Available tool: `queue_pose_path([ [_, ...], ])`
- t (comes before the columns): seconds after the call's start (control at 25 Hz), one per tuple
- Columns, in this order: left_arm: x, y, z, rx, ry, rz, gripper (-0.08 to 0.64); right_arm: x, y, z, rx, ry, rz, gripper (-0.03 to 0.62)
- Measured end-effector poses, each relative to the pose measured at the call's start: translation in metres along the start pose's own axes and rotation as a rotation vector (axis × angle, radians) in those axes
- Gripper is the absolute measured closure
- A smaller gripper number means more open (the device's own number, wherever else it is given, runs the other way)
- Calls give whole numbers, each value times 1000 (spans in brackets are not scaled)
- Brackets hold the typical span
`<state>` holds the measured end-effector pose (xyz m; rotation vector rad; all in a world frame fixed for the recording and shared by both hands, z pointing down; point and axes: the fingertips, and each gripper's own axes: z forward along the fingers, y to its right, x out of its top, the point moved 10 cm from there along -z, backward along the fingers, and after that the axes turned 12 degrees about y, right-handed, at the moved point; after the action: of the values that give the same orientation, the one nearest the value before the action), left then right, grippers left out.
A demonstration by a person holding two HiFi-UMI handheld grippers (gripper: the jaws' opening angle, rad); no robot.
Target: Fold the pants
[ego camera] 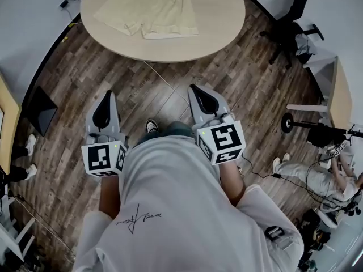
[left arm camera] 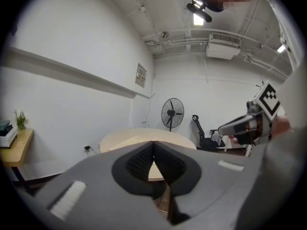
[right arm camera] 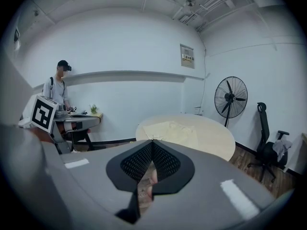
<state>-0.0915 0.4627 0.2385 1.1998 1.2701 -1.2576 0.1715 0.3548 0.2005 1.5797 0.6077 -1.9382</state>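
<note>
Both grippers are nowhere near the work yet. The left gripper (ego camera: 106,98) and right gripper (ego camera: 198,92) hang over the wood floor (ego camera: 170,98), one on each side of the person's shoe (ego camera: 151,126). Each has its jaws pressed together with nothing between them.

That's the first thing I'd worry about. If they reach the cloth closed like that, they'll just shove it into a bunch instead of pinching it, so they need to open on the way in.

Floor between here and the table (ego camera: 218,16) looks open, so nothing to trip on straight ahead. The cable (ego camera: 258,174) and the seated person (ego camera: 317,174) are off to the right and out of the path.

The table is round, and its near rim is bare wood. The pants (ego camera: 148,9) lie flat and pale further in, set back from that rim, leg ends toward the person. The waist end runs out of the head view, so I can't tell how close it sits to the far edge.

My guesses at the risks:
- The reach is across the table, so a sleeve or shirt could drag over the cloth.
- The fabric looks thin, so the jaws might catch only the top layer or scrape the tabletop.
- It's a bit rumpled, so the fold may come out crooked.

There's bare table to the right of the pants, less on the left. The office chair (ego camera: 289,21) stands well apart beyond the right side.
</note>
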Motion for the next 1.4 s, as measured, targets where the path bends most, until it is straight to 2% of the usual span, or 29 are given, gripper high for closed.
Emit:
queue_pose_path([
  [0.48,-7,-2,33,1,-21,-7,555,1,25,32,16,14,-15,596],
  [1.28,-2,-17,203,63,-38,37,555,29,148,164,74,27,-15,596],
  [1.4,-1,-16,221,100,-39,52,555,32,166,180,87,30,-15,597],
])
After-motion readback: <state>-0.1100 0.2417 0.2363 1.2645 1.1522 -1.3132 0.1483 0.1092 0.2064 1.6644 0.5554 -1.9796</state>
